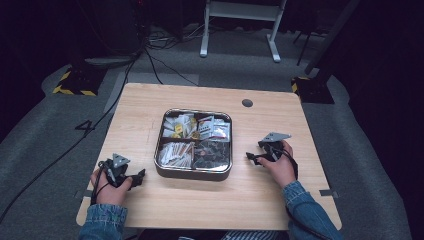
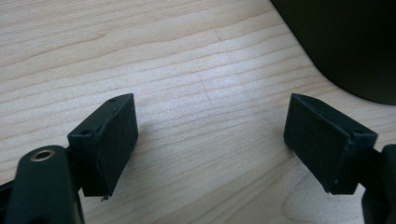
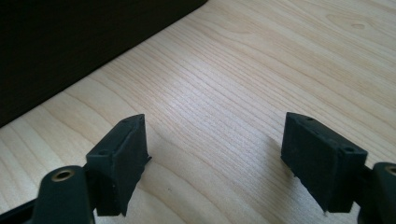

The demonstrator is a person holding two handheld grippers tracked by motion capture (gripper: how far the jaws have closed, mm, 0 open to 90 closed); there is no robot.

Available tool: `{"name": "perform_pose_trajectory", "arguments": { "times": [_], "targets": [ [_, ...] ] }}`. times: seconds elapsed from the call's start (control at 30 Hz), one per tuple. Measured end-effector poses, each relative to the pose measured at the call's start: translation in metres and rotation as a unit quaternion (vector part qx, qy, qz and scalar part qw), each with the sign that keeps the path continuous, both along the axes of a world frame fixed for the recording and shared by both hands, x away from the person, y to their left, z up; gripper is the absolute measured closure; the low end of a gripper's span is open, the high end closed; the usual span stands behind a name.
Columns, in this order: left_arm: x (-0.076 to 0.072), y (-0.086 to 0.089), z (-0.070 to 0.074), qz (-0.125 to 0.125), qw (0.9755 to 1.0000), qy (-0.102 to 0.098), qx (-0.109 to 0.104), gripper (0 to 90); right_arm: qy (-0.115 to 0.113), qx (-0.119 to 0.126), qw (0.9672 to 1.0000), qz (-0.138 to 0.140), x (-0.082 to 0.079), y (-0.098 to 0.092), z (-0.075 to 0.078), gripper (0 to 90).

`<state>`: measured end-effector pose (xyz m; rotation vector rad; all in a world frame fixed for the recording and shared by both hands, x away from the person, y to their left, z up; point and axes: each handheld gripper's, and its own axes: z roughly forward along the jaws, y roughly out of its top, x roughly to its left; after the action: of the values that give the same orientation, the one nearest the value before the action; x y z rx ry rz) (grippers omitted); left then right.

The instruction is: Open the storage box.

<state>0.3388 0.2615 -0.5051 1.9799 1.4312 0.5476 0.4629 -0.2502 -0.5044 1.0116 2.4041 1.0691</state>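
Both pairs of jaws stand wide apart with nothing between them but bare wood. The left gripper (image 1: 140, 174) rests low on the table (image 1: 270, 200), just beside the near left corner of the tin (image 1: 193, 173), and points right and slightly away from the person toward it. In the left gripper view the tin (image 2: 355, 42) shows as a dark wall at the upper right, ahead of the right-hand jaw.

The tin sits at mid-table, a rounded square split into four compartments holding small packets (image 1: 176, 153); it is about as long as it is wide.

The right gripper (image 1: 249, 156) lies near the tin's right wall, jaws pointing left at it. In the right gripper view that wall (image 3: 70, 46) fills the upper left. The left gripper looks slightly nearer.
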Motion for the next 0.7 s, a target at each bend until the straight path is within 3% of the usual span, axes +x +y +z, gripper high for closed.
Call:
{"name": "perform_pose_trajectory", "arguments": {
  "times": [0.33, 0.47, 0.7],
  "targets": [
    [0.0001, -0.0003, 0.0001, -0.003, 1.0, 0.001, 0.001, 18.2, 0.0, -0.001, 1.0, 0.0, 0.0, 0.0001, 0.0, 23.1],
    [0.0005, -0.0008, 0.0, -0.004, 1.0, 0.001, 0.0, 18.2, 0.004, -0.005, 0.9999, -0.012, 0.0012, 0.0005, -0.0004, 15.5],
    [0.0015, -0.0016, 0.0001, -0.008, 1.0, 0.001, 0.0, 18.1, 0.005, -0.006, 0.9998, -0.019, 0.0009, 0.0006, -0.0005, 15.3]
  ]
}}
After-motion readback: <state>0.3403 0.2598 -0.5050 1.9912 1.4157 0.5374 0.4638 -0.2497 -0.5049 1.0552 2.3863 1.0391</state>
